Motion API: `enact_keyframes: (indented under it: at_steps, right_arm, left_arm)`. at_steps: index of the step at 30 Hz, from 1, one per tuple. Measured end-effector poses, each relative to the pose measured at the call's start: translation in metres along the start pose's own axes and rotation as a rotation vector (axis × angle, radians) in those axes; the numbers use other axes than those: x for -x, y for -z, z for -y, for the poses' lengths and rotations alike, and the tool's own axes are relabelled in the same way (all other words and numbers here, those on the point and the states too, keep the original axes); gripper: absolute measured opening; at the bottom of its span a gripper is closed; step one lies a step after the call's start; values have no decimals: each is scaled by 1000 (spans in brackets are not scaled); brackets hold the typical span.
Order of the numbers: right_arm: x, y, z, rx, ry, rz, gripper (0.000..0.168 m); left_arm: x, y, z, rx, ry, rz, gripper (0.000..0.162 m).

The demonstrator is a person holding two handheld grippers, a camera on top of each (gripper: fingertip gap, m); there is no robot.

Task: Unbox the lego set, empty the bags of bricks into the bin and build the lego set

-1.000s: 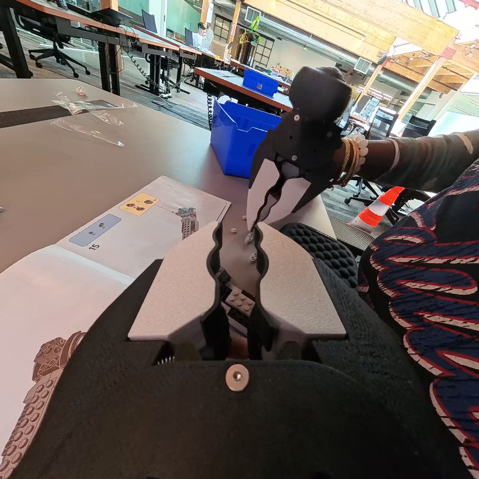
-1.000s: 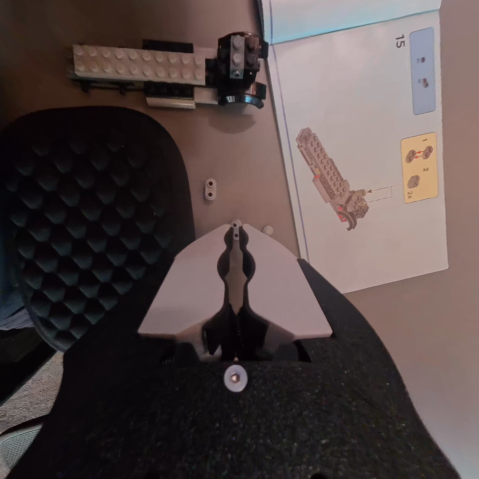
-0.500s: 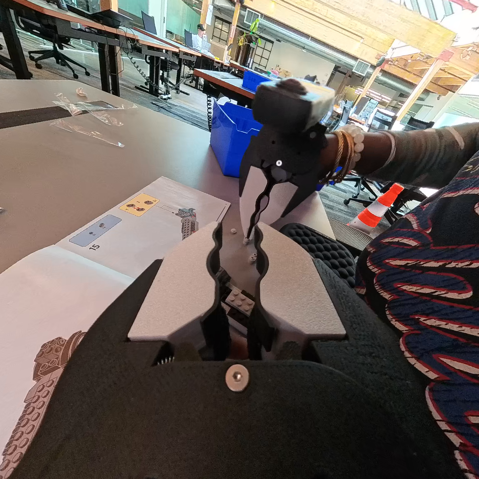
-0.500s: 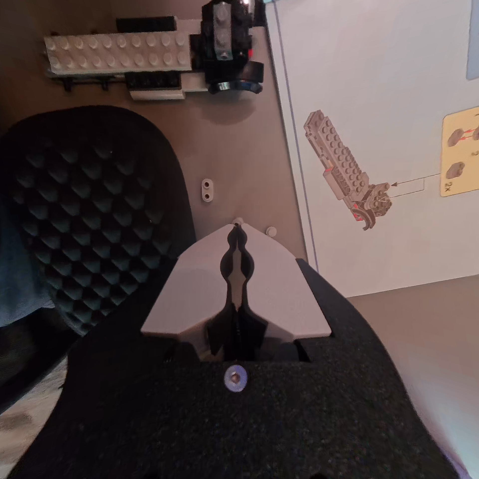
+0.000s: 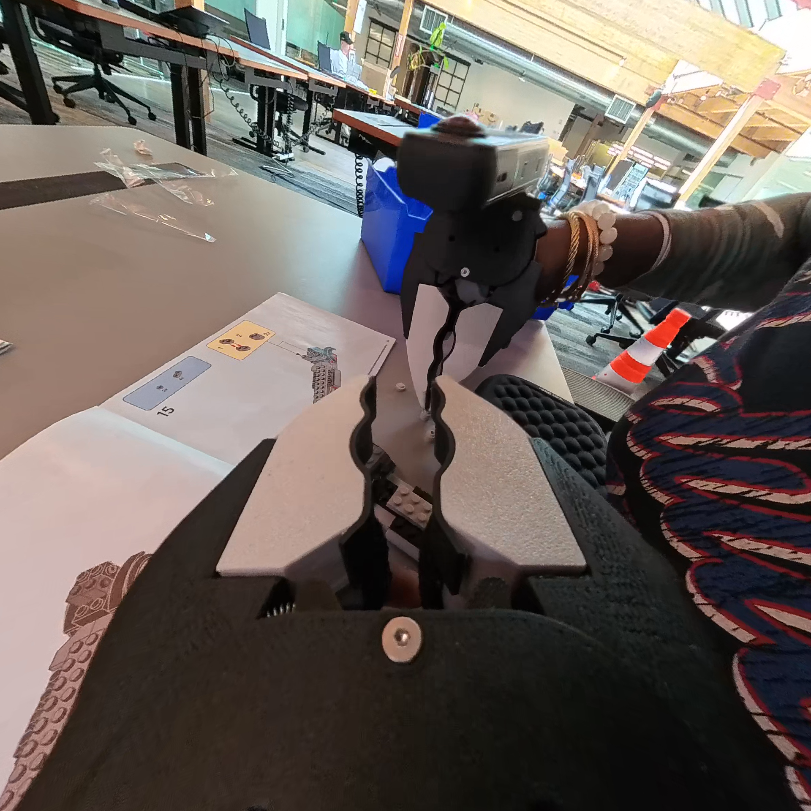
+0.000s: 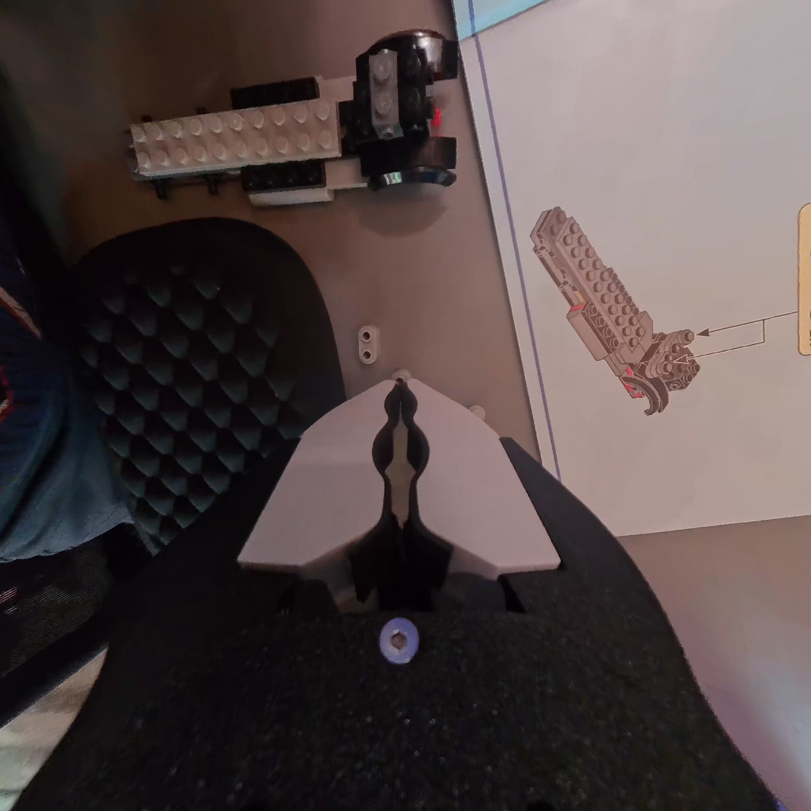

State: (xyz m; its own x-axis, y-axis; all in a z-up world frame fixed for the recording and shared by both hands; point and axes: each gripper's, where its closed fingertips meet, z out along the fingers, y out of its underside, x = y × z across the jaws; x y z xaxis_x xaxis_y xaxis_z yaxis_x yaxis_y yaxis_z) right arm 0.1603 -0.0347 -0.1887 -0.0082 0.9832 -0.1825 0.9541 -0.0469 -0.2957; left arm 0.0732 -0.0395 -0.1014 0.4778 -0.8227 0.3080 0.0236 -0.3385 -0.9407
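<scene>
The part-built lego model (image 6: 285, 149), a long grey plate with black pieces at one end, lies on the table. In the left wrist view a bit of the model (image 5: 410, 504) shows between my fingers. My left gripper (image 5: 403, 386) is open and empty just above it. My right gripper (image 6: 401, 382) is shut and points down at the table, its tips touching a small round grey stud (image 6: 401, 374). I cannot tell whether the stud is pinched. The right gripper also shows in the left wrist view (image 5: 428, 406). The open instruction booklet (image 6: 658, 175) lies beside the model.
A small two-hole grey piece (image 6: 367, 344) and another round stud (image 6: 476, 410) lie near my right tips. A blue bin (image 5: 390, 237) stands at the table's far edge. Empty plastic bags (image 5: 153, 193) lie far left. A black mesh chair seat (image 6: 184, 351) is against the table edge.
My right gripper has come down from above the table onto the small round stud and tipped more upright. My left gripper has stayed open in place.
</scene>
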Motion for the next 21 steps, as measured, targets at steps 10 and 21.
enact_keyframes:
  at_steps: [10,21]
  right_arm:
    - [-2,15,-4,-101,43,-108,12]
    - [-36,42,-44,-374,-294,-450,22]
  left_arm:
    - [-3,-4,-4,43,-72,18,23]
    - [-19,-7,5,2,-151,-39,26]
